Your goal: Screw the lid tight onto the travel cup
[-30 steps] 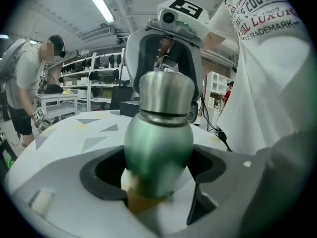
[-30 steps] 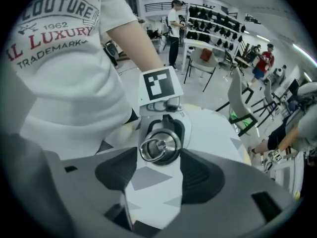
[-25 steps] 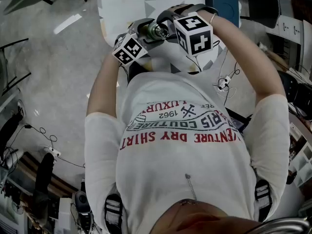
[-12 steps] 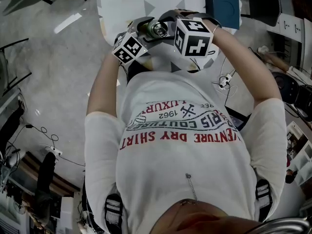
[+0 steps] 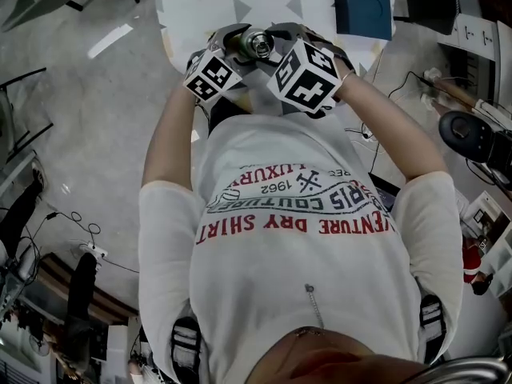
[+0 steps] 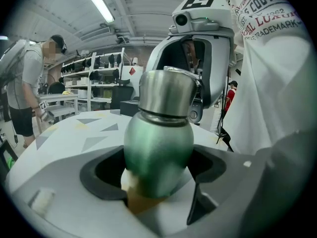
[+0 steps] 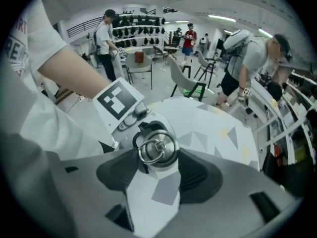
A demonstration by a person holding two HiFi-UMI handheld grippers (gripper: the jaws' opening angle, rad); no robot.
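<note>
The travel cup is held in the air above the table's near edge. Its green body (image 6: 158,148) sits between the jaws of my left gripper (image 6: 157,170), which is shut on it. The steel lid (image 6: 167,94) sits on the cup's top, its ring handle facing the right gripper view. My right gripper (image 7: 158,165) is shut on the lid (image 7: 157,150), one dark pad on each side. In the head view the lid (image 5: 258,43) shows between the left marker cube (image 5: 214,77) and the right marker cube (image 5: 305,74).
The white table (image 5: 200,2) with grey triangles lies just beyond the grippers. A blue box (image 5: 362,2) sits at its right edge. My torso is close behind the grippers. Other people (image 7: 250,63), chairs and shelves stand farther off in the room.
The right gripper's marker cube has turned and shifted left and down around the lid. Both grippers and the cup have edged slightly toward the table.
</note>
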